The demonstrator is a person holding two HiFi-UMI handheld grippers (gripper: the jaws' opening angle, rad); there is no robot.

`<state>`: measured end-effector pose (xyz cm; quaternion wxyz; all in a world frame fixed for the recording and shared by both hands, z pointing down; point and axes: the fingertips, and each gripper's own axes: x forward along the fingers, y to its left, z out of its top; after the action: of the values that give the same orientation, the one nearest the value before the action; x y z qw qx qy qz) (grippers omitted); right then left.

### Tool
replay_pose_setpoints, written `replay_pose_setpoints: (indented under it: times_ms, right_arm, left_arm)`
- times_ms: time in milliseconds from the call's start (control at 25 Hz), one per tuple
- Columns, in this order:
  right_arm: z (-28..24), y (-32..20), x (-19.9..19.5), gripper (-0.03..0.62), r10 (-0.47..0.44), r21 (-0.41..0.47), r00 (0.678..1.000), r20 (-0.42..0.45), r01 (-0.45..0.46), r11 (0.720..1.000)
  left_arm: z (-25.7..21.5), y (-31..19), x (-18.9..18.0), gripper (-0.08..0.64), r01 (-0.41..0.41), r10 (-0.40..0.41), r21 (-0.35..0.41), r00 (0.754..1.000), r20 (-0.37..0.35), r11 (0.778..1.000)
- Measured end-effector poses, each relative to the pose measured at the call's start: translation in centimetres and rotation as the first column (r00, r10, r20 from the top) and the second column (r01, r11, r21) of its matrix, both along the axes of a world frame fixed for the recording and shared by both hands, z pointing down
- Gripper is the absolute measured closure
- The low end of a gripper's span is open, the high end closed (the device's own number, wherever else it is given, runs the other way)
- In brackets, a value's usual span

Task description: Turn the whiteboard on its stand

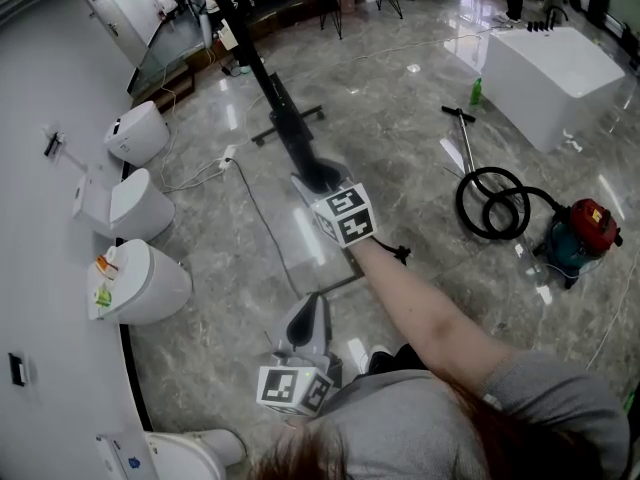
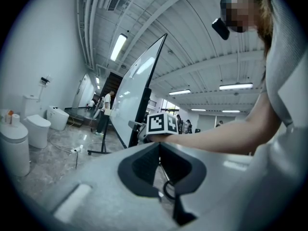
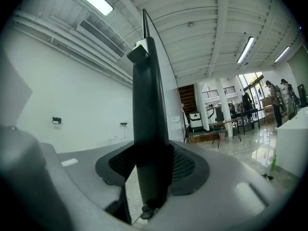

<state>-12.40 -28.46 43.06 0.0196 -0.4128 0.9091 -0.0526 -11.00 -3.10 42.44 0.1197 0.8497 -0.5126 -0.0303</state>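
The whiteboard (image 1: 268, 86) stands edge-on from upper left toward the frame's center. The right gripper's (image 1: 322, 180) fingers clamp its dark edge, while the left gripper's (image 1: 310, 308) fingers sit closed on nothing. The turn seems underway, not finished.

I can't read a single word or number anywhere here. The marker cube (image 1: 345, 215) on the right gripper (image 1: 316, 175) and the second marker cube (image 1: 292, 388) on the left gripper (image 1: 308, 313) carry only black-and-white square patterns, no letters. Off to the left of the left gripper, a toilet (image 1: 155, 286) has orange and green stickers (image 1: 103, 295) on its top, but the print is too small to make out. Well off to the right of the right gripper, the red vacuum cleaner (image 1: 590, 226) shows no brand I can read.
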Motion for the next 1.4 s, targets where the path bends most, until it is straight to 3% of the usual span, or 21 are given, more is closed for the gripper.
replay_pose_setpoints:
  times_ms: [1400]
  right_arm:
    - [0.3, 8.9, 3.0, 0.411, -0.078, -0.021, 0.997, -0.002, 0.078, 0.997]
  left_arm:
    - [-0.5, 7.3, 6.5, 0.563, 0.006, -0.005, 0.003, 1.0, -0.018, 1.0]
